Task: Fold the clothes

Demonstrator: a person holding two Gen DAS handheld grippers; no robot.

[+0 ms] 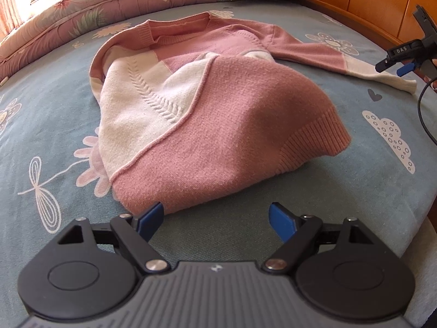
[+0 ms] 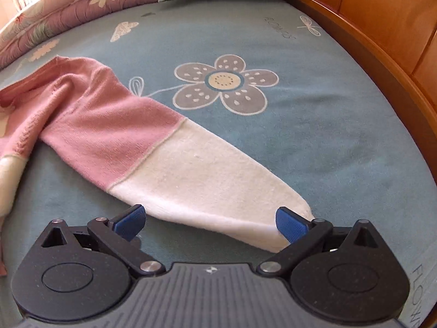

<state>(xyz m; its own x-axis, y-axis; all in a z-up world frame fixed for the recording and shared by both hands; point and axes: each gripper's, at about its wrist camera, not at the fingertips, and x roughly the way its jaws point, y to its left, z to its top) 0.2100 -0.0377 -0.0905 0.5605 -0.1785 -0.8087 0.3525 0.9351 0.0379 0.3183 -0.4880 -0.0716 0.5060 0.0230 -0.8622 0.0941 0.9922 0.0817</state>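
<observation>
Blue floral bedsheet [image 2: 314, 142], wooden headboard [image 2: 382, 8].

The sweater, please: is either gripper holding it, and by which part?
Neither. Left gripper is open before the sweater hem; right gripper is open around the cuff.

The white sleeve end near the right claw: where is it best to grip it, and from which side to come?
Grip the white cuff at the sleeve tip, probably coming low along the sheet from the near side. The tip lies flat and narrow, already between the open right claw pads, so both layers could fit. The pink part farther up is wider and joined to the sweater body.
</observation>
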